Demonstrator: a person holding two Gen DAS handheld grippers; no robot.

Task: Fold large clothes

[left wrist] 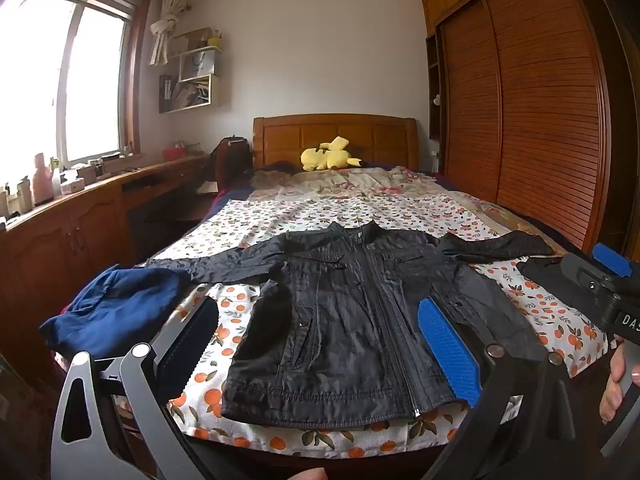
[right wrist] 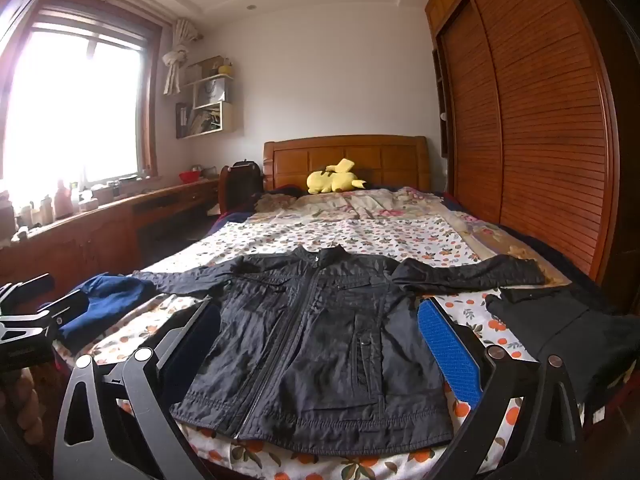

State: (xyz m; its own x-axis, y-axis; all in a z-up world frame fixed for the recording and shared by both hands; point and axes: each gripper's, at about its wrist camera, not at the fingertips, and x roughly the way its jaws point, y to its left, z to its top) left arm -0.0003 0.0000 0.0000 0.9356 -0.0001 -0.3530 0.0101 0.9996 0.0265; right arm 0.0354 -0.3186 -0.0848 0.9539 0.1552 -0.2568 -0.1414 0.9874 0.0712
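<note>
A black zip jacket [left wrist: 352, 312] lies flat, front up, on the bed with both sleeves spread out; it also shows in the right wrist view [right wrist: 320, 356]. My left gripper [left wrist: 320, 344] is open and empty, held above the jacket's hem near the foot of the bed. My right gripper [right wrist: 316, 344] is open and empty too, above the hem. The right gripper also shows at the right edge of the left wrist view [left wrist: 600, 280]. The left gripper shows at the left edge of the right wrist view [right wrist: 36, 312].
A blue garment [left wrist: 116, 308] lies at the bed's left edge and a black garment [right wrist: 568, 328] at its right. The orange-print sheet [left wrist: 320, 216] covers the bed. A yellow plush toy [left wrist: 328, 156] sits by the headboard. A wooden desk [left wrist: 80, 216] stands left, a wardrobe [left wrist: 520, 112] right.
</note>
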